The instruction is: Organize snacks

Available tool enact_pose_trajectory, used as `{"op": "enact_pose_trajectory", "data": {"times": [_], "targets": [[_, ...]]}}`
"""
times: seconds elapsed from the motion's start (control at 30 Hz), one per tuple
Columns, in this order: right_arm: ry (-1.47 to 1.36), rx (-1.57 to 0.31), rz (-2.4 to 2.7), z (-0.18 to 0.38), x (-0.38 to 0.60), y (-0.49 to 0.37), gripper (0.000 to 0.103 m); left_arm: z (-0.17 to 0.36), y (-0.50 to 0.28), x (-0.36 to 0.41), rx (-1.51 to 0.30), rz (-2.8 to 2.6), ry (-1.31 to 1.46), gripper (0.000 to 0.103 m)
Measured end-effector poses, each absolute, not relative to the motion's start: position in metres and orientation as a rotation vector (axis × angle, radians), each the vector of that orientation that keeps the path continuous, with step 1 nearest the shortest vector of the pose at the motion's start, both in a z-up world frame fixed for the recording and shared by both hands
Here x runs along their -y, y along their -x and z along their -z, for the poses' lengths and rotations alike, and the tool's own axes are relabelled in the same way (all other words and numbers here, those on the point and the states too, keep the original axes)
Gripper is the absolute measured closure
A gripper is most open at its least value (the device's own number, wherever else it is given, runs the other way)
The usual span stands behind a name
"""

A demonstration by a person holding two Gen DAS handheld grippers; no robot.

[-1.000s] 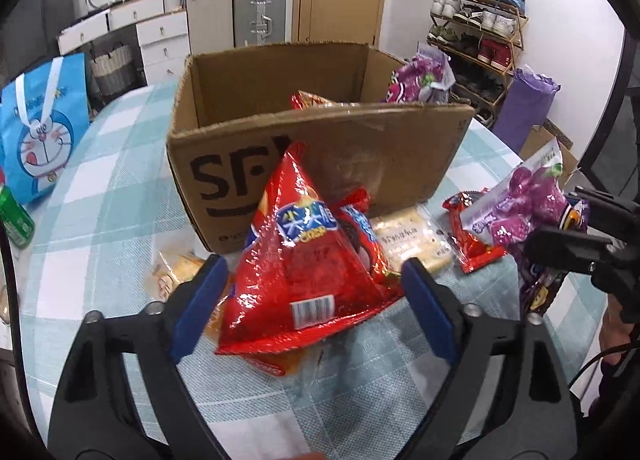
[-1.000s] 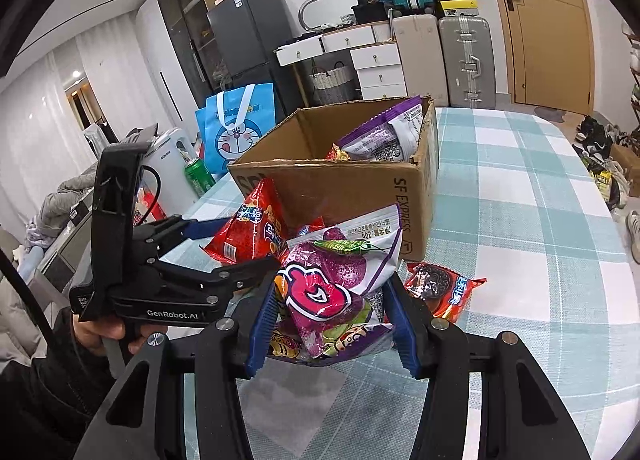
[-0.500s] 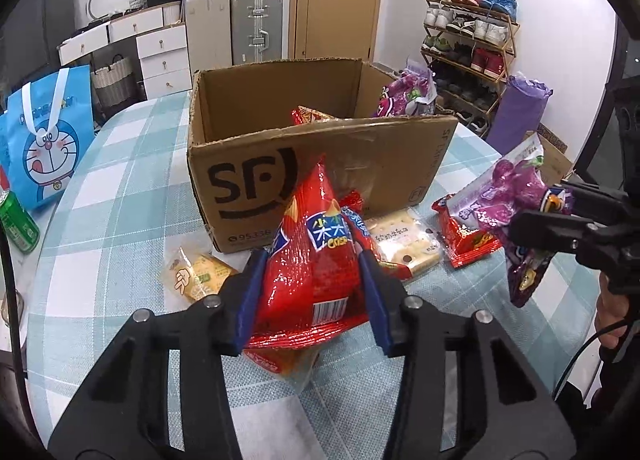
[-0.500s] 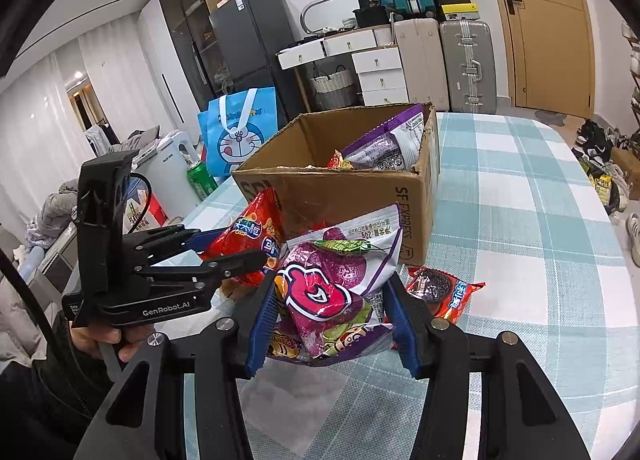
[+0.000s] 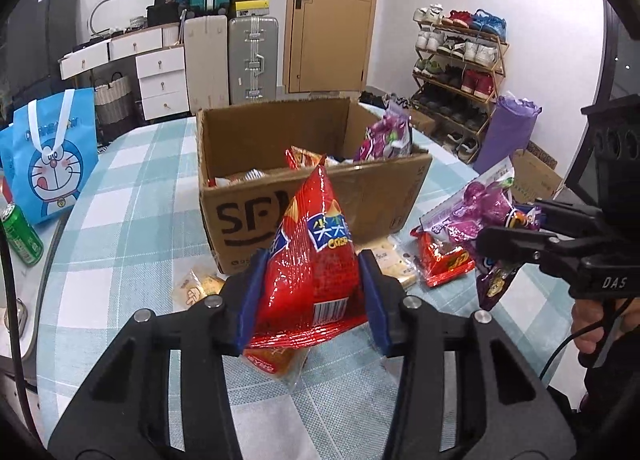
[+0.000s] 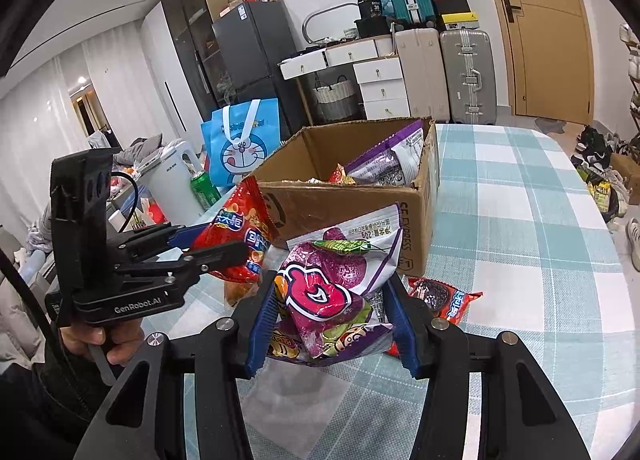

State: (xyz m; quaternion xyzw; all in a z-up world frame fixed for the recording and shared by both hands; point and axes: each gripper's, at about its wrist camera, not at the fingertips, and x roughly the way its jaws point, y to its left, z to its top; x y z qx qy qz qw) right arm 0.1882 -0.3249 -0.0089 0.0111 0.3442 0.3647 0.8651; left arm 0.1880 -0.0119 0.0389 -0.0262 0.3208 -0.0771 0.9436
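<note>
My left gripper [image 5: 312, 296] is shut on a red triangular crisp bag [image 5: 312, 260], lifted off the table in front of the open cardboard box [image 5: 312, 204]. In the right wrist view that red crisp bag [image 6: 240, 232] hangs in the left gripper [image 6: 212, 248], left of the cardboard box [image 6: 352, 212]. My right gripper [image 6: 332, 320] is shut on a purple snack bag [image 6: 336, 288], held above the cloth beside the box. The purple snack bag [image 5: 480, 208] also shows at the right in the left wrist view. Several snack packs lie inside the box.
On the checked tablecloth [image 5: 120, 244] lie a biscuit pack [image 5: 200, 288], a pale cracker pack [image 5: 392, 260], a red pack [image 5: 444, 260] and an orange pack [image 5: 276, 360]. A cookie pack [image 6: 444, 296] lies right of my gripper. A blue cartoon bag [image 5: 52, 164] and green can [image 5: 20, 232] stand left.
The left gripper's jaws closed on the red crisp bag, then rose with it off the table toward the box. The right gripper has kept still with the purple bag.
</note>
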Motion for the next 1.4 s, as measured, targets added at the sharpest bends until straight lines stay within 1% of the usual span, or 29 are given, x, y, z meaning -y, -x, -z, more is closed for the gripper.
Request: {"op": "enact_pose_trajectory", "data": {"times": [0.33,0.73,0.77,0.8,0.83,0.93,1.17,1.23,1.27,1.3,1.33,1.4], "targets": [[-0.067,-0.668,-0.760,-0.001,0.331,-0.184,0.051,-0.060,-0.171,-0.003,-0.599,0.138,0.092,0.061],[-0.098,-0.611,-0.729,-0.020,0.333,-0.191,0.051,-0.083,-0.174,-0.016,-0.557,0.116,0.127,0.061],[-0.099,-0.606,-0.727,-0.021,0.333,-0.192,0.051,-0.084,-0.175,-0.017,-0.553,0.113,0.129,0.063],[-0.100,-0.600,-0.723,-0.023,0.332,-0.193,0.051,-0.086,-0.177,-0.017,-0.551,0.112,0.130,0.074],[-0.101,-0.592,-0.719,-0.026,0.332,-0.194,0.051,-0.088,-0.178,-0.018,-0.554,0.113,0.135,0.077],[-0.104,-0.586,-0.715,-0.029,0.328,-0.198,0.051,-0.087,-0.185,-0.019,-0.566,0.112,0.134,0.078],[-0.104,-0.614,-0.719,-0.026,0.326,-0.200,0.051,-0.058,-0.191,-0.020,-0.683,0.130,0.149,0.077],[-0.104,-0.619,-0.719,-0.026,0.327,-0.197,0.051,-0.052,-0.185,-0.016,-0.718,0.152,0.141,0.075],[-0.107,-0.618,-0.718,-0.025,0.328,-0.197,0.051,-0.050,-0.183,-0.014,-0.729,0.167,0.139,0.068],[-0.111,-0.617,-0.719,-0.025,0.329,-0.195,0.051,-0.048,-0.179,-0.010,-0.737,0.191,0.131,0.056],[-0.116,-0.616,-0.720,-0.025,0.330,-0.193,0.051,-0.046,-0.174,-0.006,-0.740,0.215,0.122,0.048],[-0.125,-0.615,-0.719,-0.023,0.333,-0.192,0.051,-0.044,-0.161,0.000,-0.730,0.248,0.110,0.020]]}}
